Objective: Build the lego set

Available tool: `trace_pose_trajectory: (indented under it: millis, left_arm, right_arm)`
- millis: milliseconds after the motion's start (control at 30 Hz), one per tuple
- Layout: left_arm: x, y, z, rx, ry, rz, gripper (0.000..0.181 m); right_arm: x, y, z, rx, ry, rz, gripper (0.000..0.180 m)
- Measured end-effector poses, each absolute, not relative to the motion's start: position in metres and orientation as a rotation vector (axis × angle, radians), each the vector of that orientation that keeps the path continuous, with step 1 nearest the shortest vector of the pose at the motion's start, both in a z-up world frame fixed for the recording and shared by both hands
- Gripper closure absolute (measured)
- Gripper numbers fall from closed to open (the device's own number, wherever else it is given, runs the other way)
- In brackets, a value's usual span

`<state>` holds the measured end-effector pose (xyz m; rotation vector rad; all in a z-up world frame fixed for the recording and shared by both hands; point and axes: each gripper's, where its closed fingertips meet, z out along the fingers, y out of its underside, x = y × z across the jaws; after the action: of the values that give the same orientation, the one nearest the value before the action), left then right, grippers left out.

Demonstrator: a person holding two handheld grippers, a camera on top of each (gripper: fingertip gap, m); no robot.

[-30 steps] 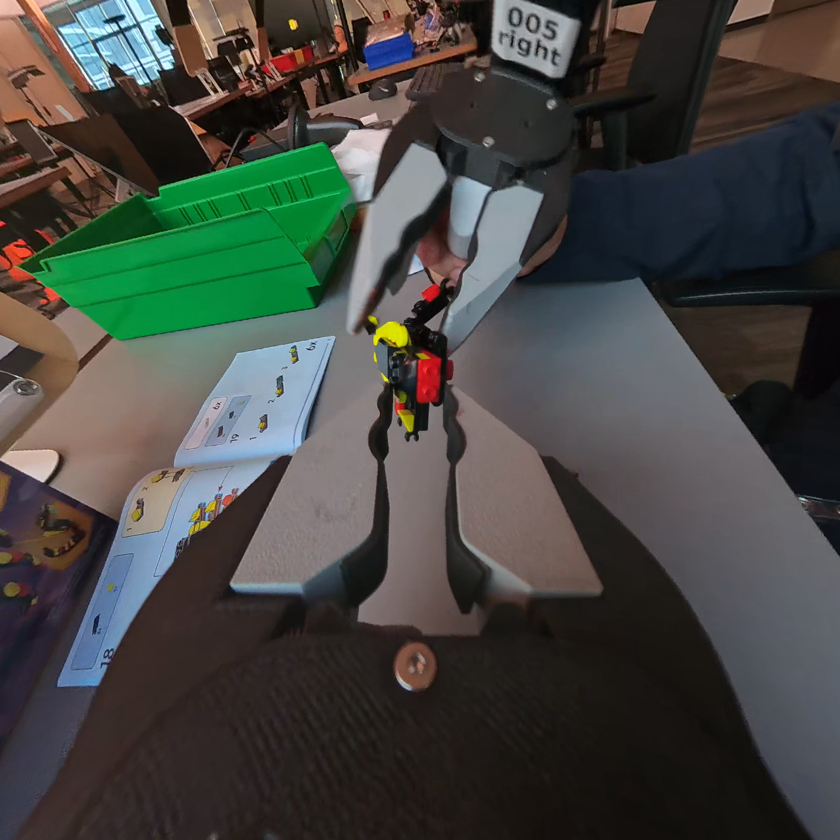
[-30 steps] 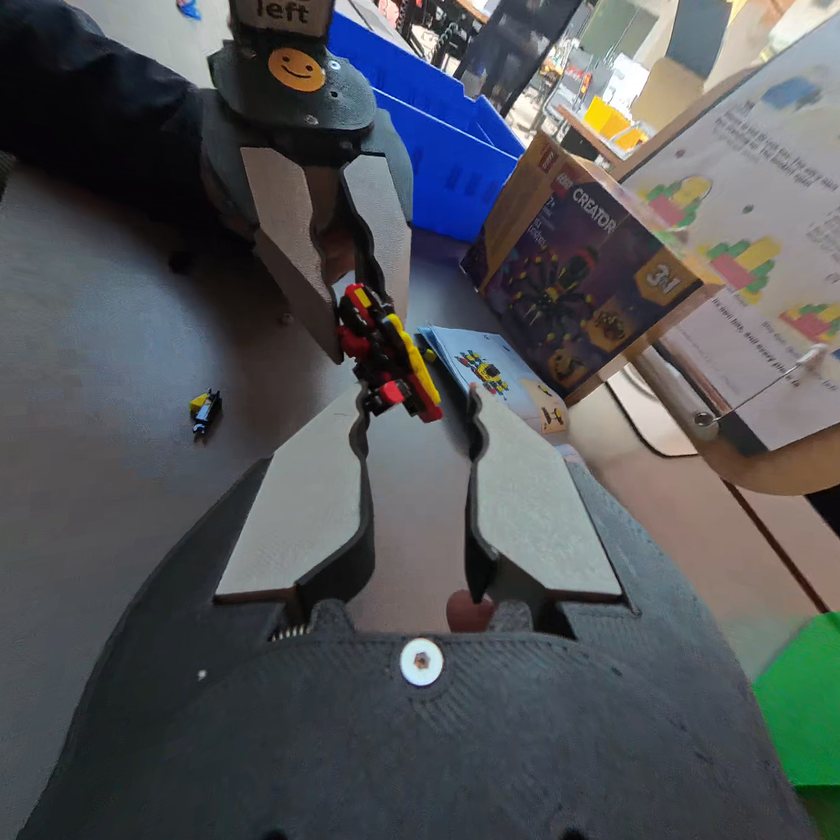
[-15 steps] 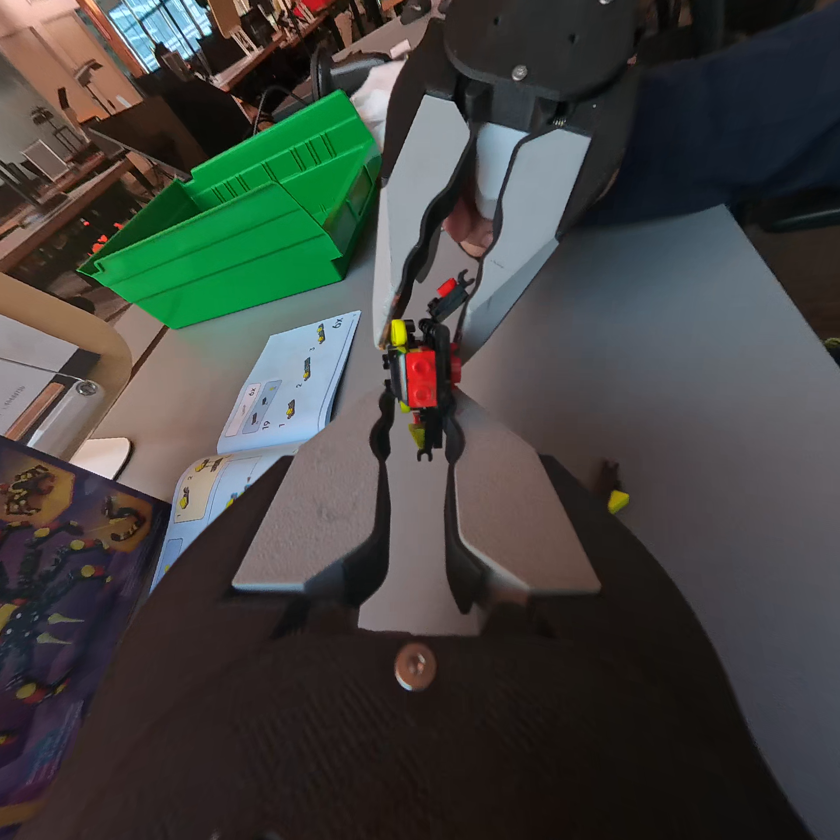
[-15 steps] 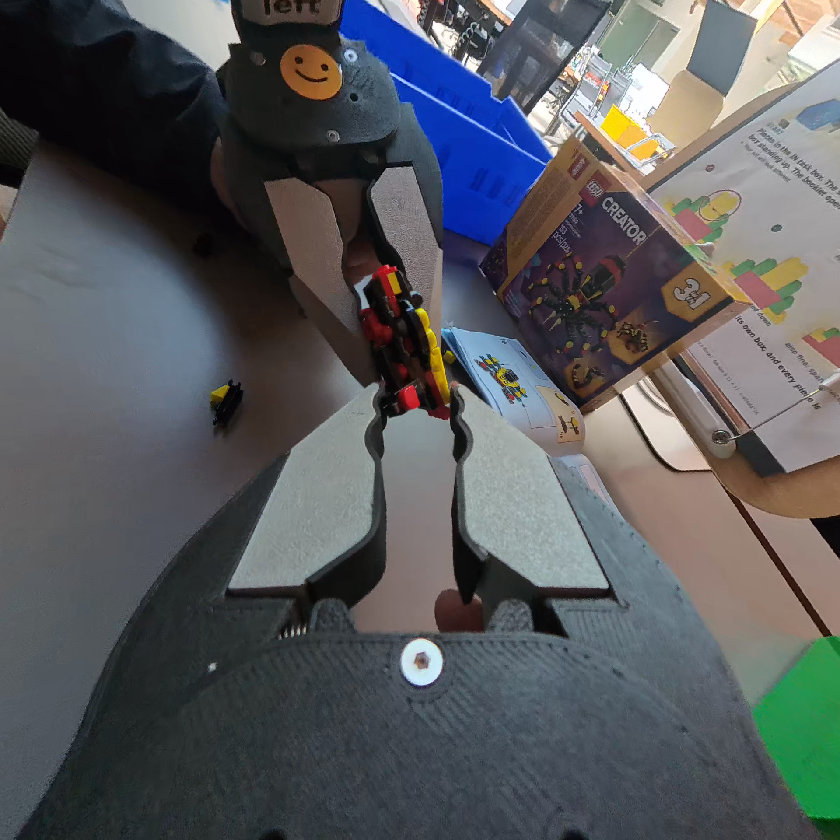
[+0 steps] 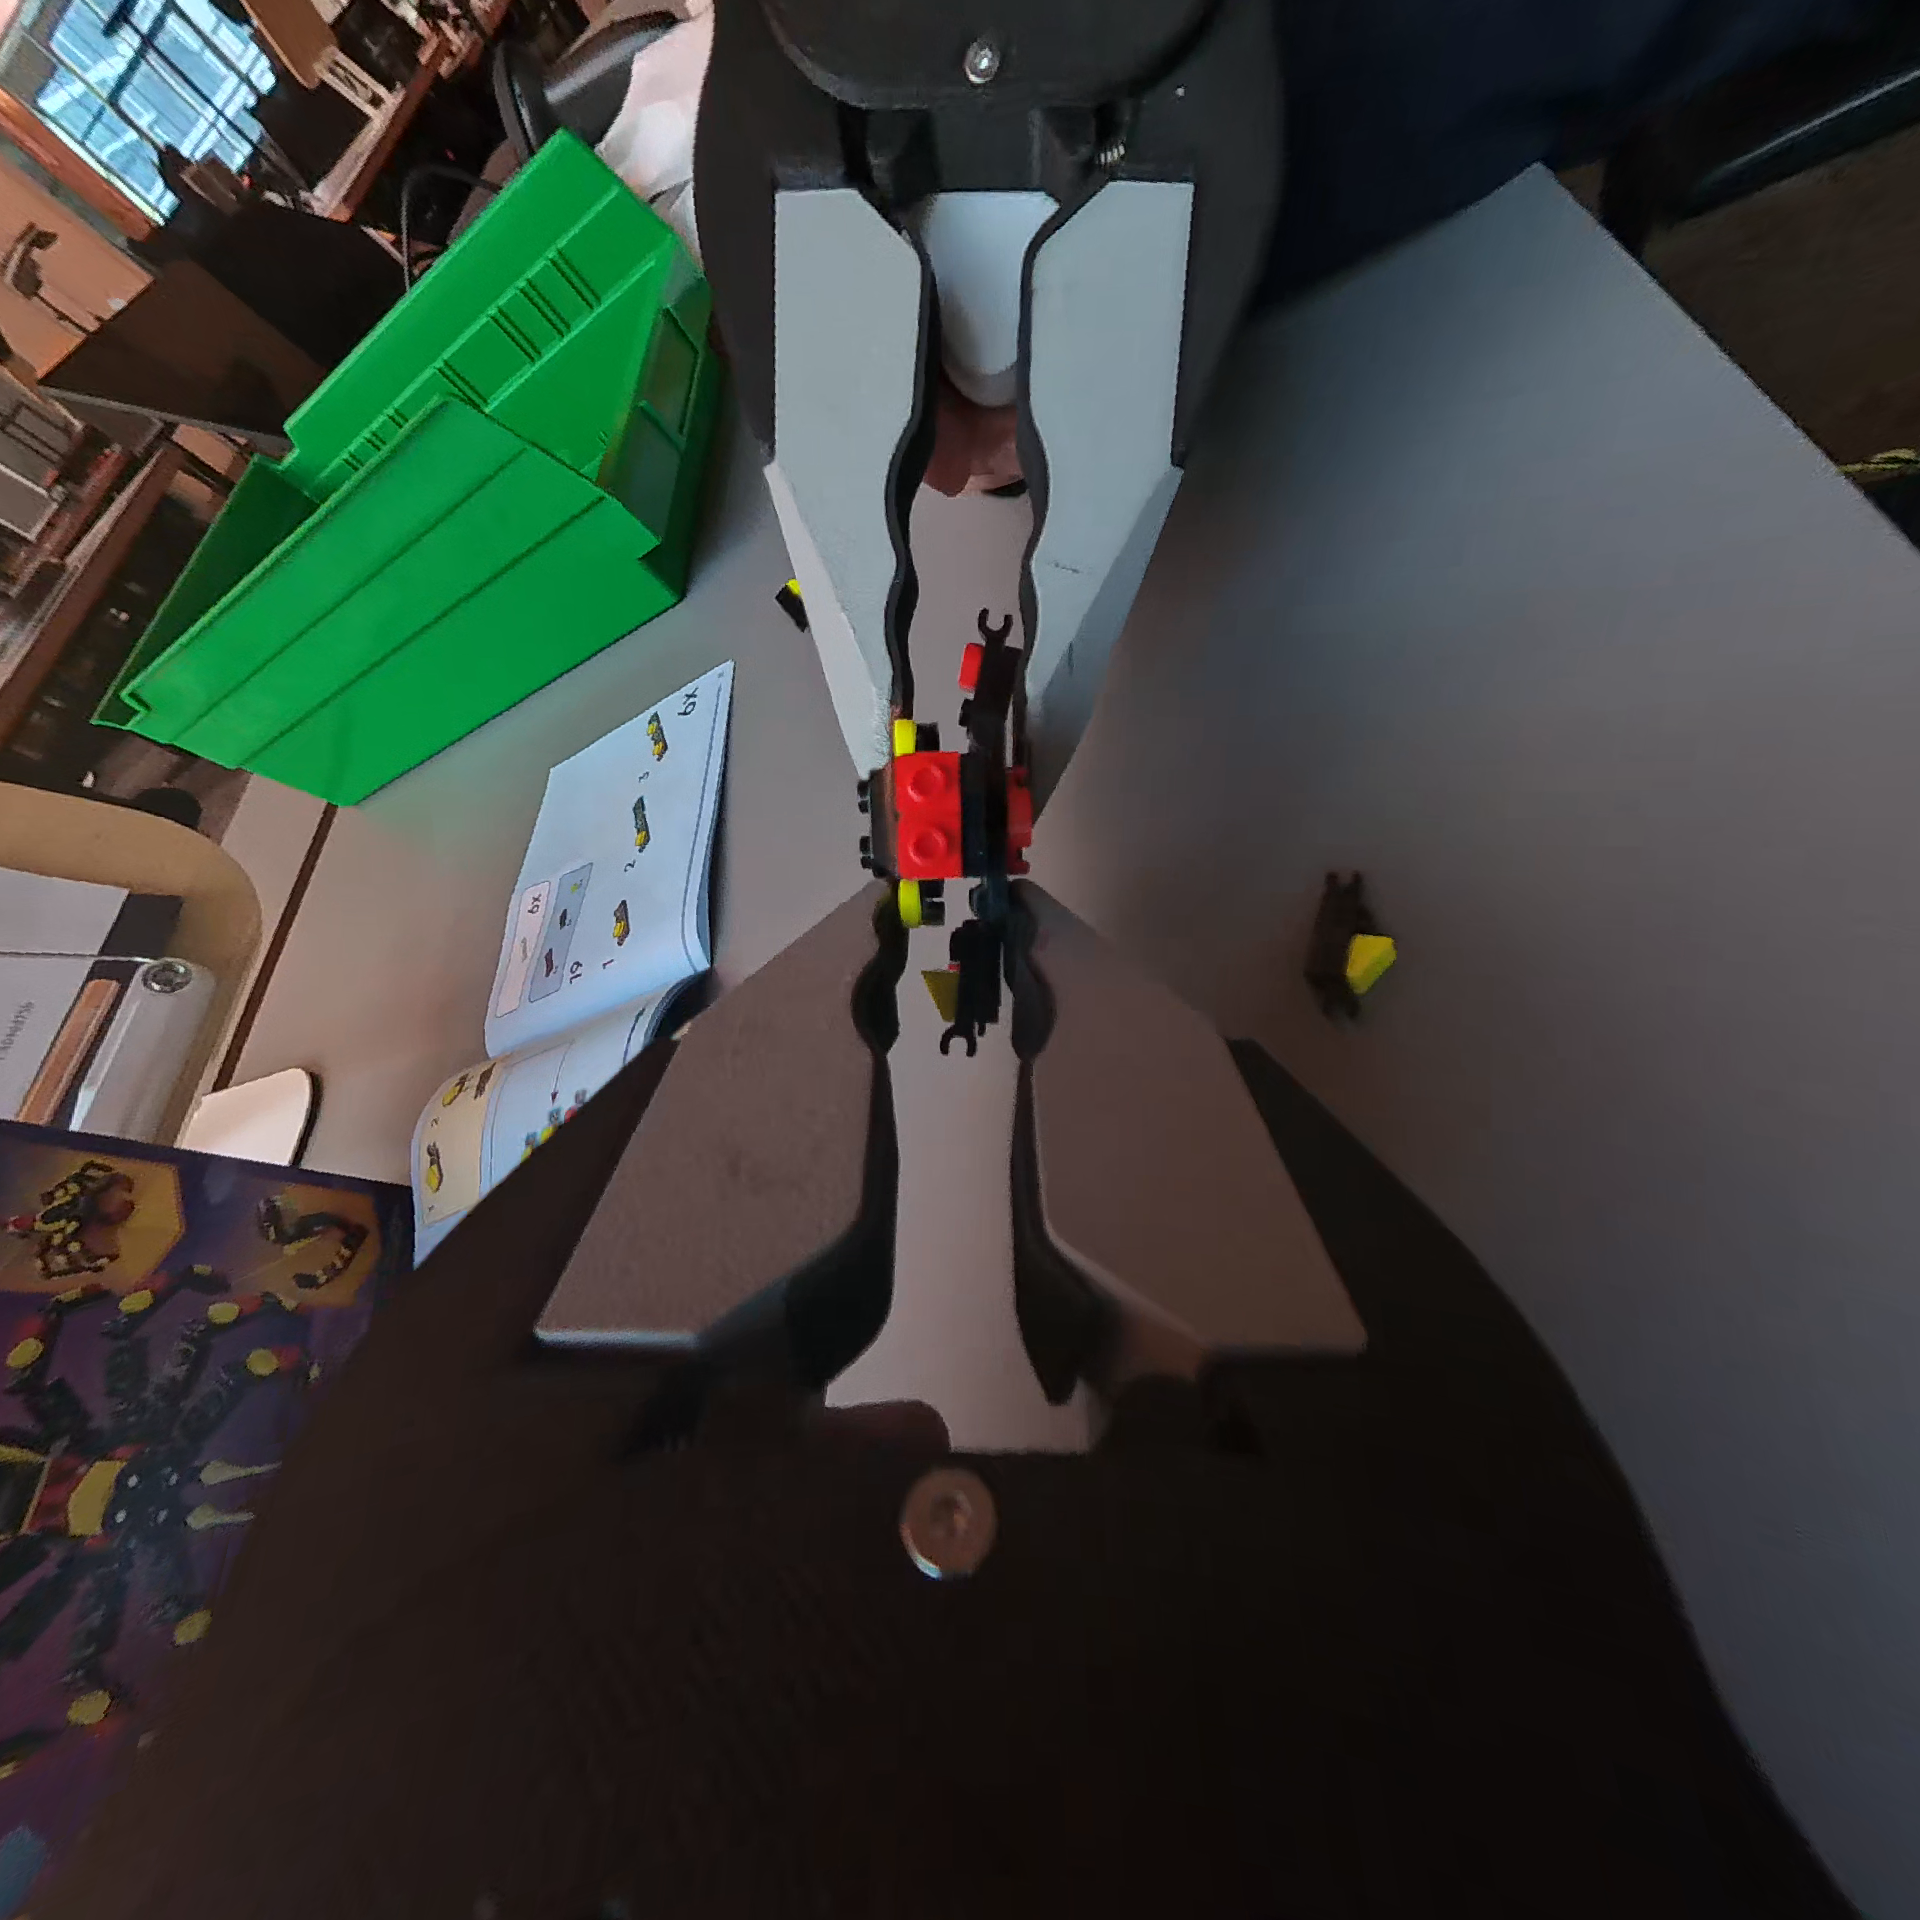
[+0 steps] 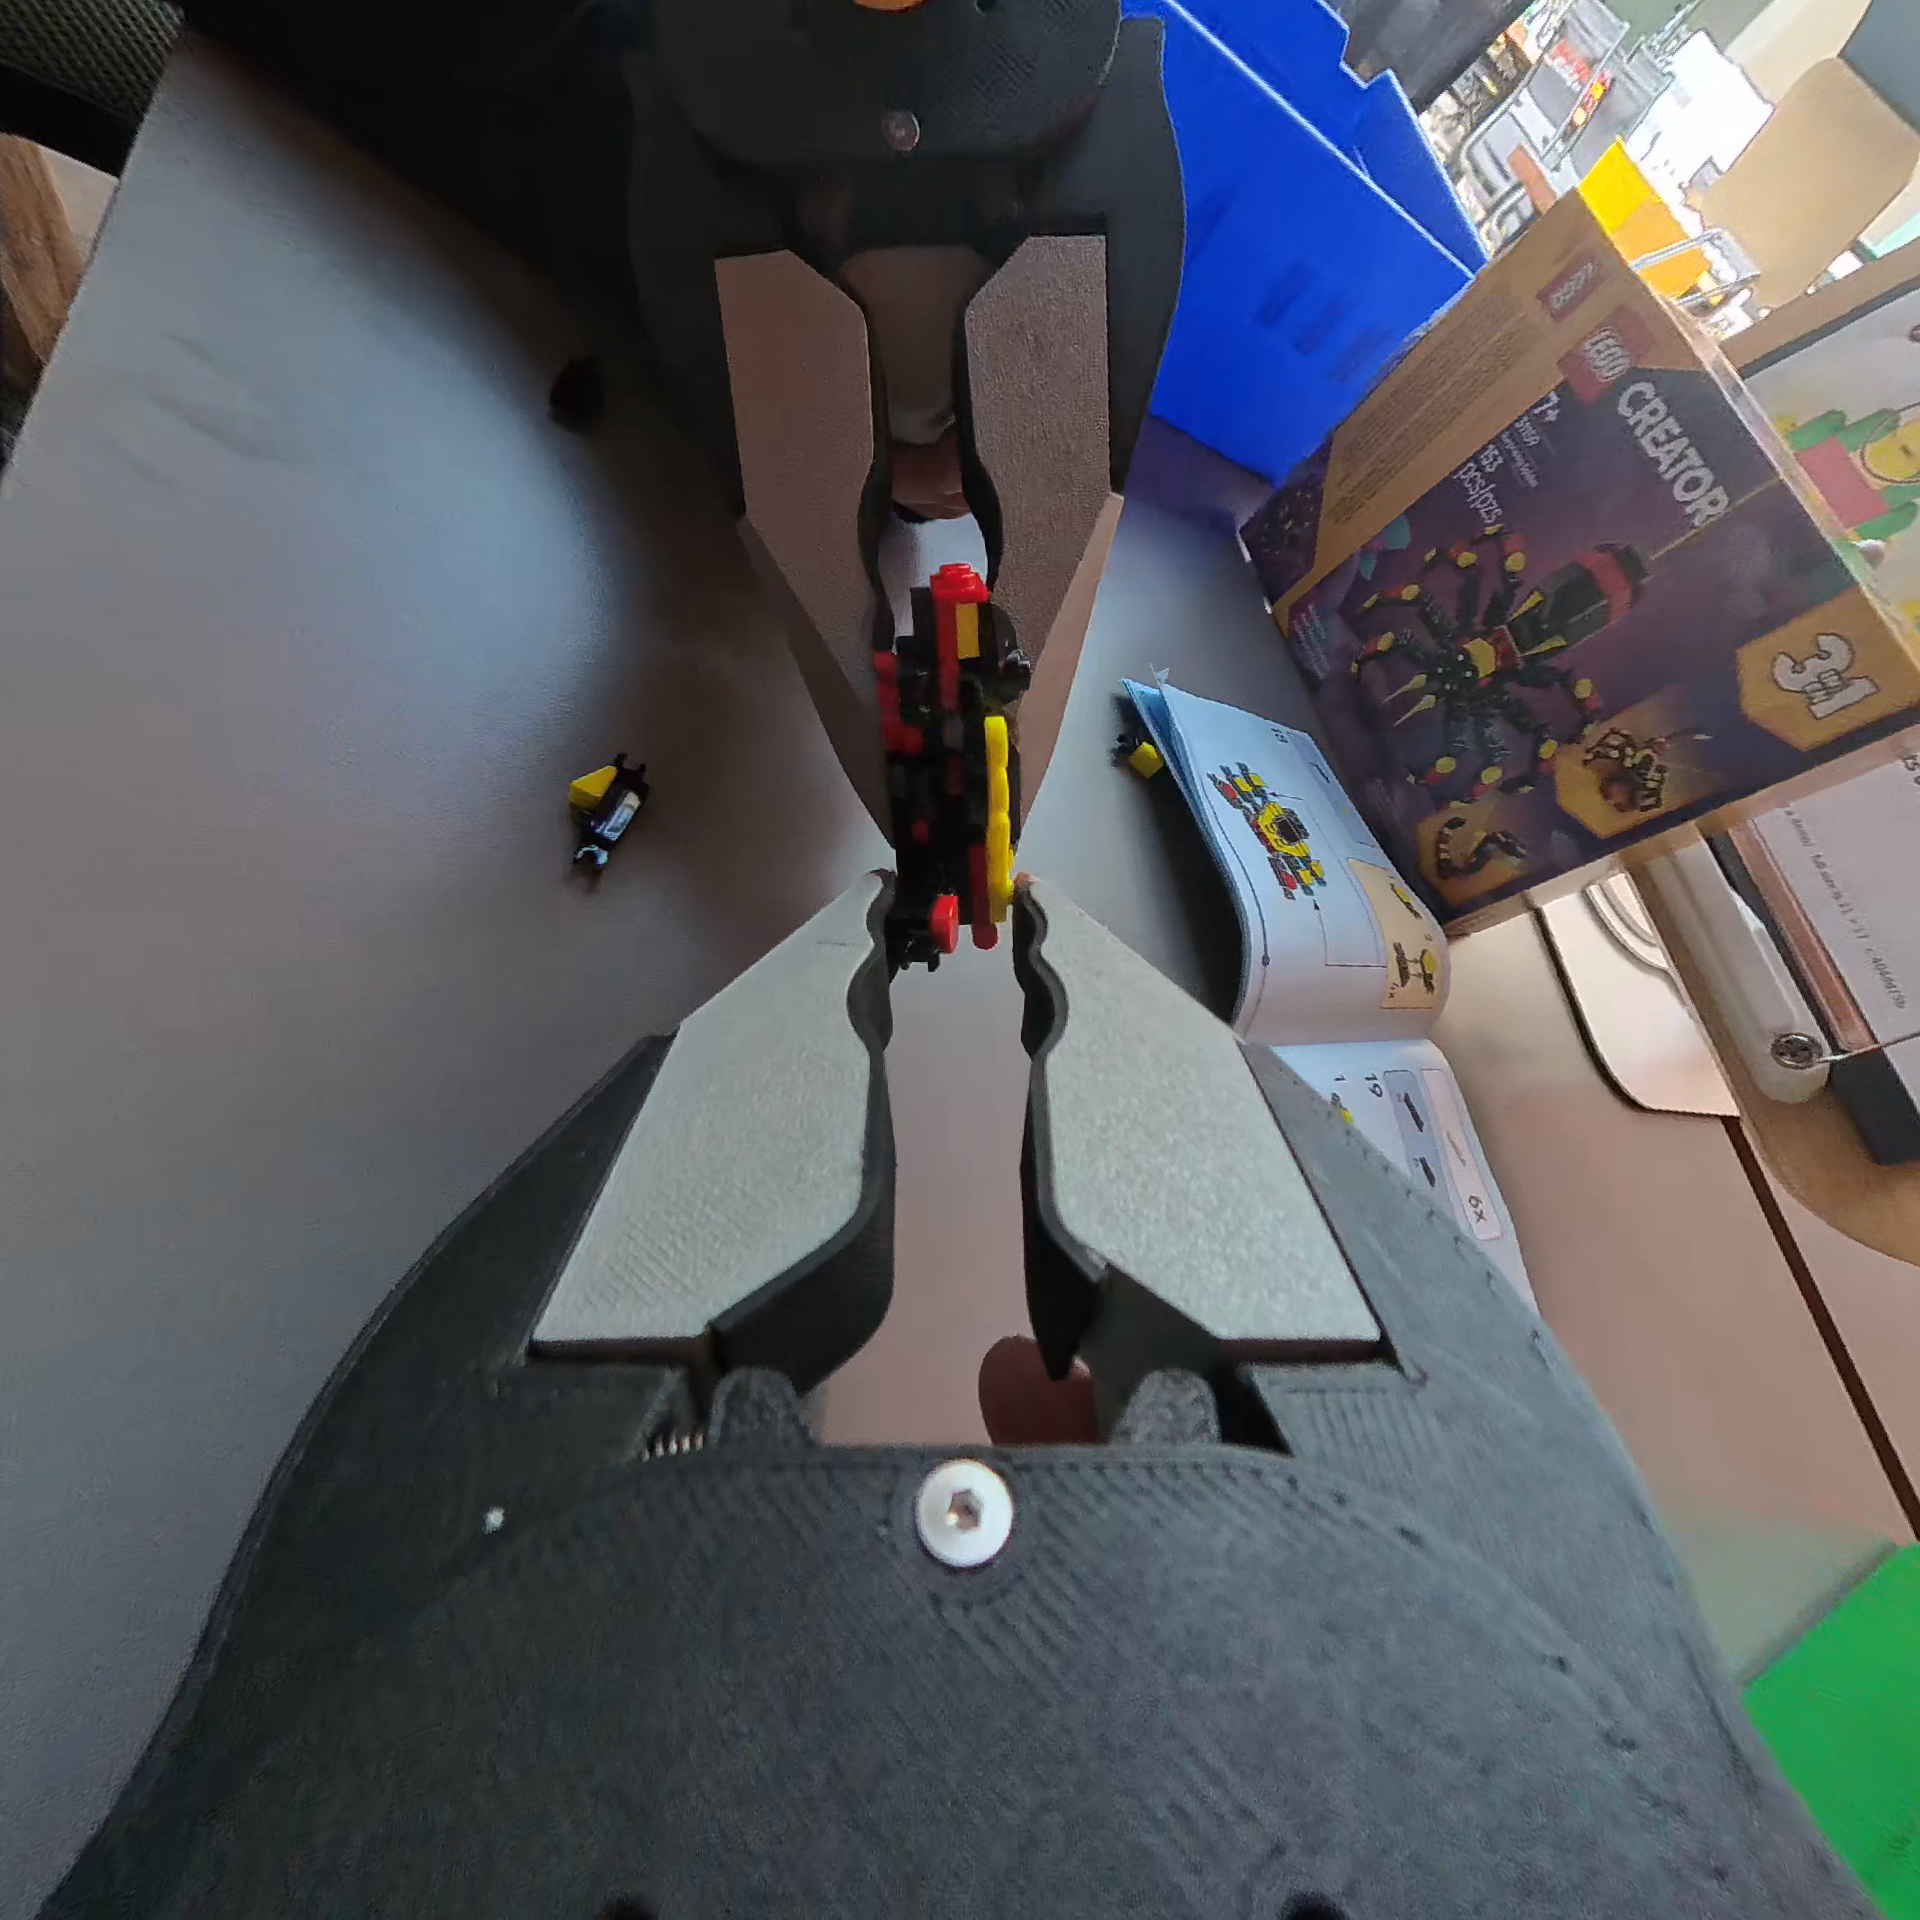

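Lego model (image 5: pixel 951 821): small red, black and yellow build held above the table at the centre of both views, between the two grippers that face each other tip to tip
Left gripper (image 5: pixel 951 914): comes up from the bottom of the left wrist view, jaws narrow and pinched on the near end of the model; in the right wrist view it reaches down from the top (image 6: pixel 940 665) with the model between its fingers
Right gripper (image 6: pixel 951 894): comes up from the bottom of the right wrist view, jaws narrow, both tips touching the lower end of the model; in the left wrist view it hangs from the top of the frame (image 5: pixel 956 717) gripping the far end
Loose piece (image 5: pixel 1345 951): black and yellow, lying on the grey table (image 5: pixel 1507 644) at right of the left wrist view, well apart from the model
Second loose piece (image 6: pixel 1138 756): yellow and black, just beside the booklet's upper edge, right of centre in the right wrist view
Instruction booklet (image 5: pixel 623 862): open on the table, left of centre
Green bin (image 5: pixel 416 520): upper left
Set box (image 6: pixel 1579 623): purple with a spider picture, standing at right
Blue bin (image 6: pixel 1278 260): behind the box, upper right
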<state>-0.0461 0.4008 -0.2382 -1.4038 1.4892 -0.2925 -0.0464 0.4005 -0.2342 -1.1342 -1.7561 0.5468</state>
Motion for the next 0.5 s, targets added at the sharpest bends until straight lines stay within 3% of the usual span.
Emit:
trace_pose_trajectory:
  millis: [200,267,300,500]
  left_arm:
    - [-0.036,0.400,-0.232,-1.428,1.423,-0.333,0.131]
    - [-0.033,0.398,-0.230,-1.412,1.424,-0.333,0.142]
    - [-0.033,0.397,-0.230,-1.400,1.434,-0.318,0.161]
    - [-0.044,0.407,-0.232,-1.395,1.436,-0.229,0.163]
  right_arm:
    - [-0.044,0.408,-0.229,-1.176,-1.709,0.563,0.160]
    - [-0.043,0.406,-0.232,-1.170,-1.730,0.552,0.160]
    - [-0.043,0.404,-0.234,-1.163,-1.747,0.552,0.160]
    - [-0.023,0.424,-0.223,-1.238,-1.683,0.528,0.160]
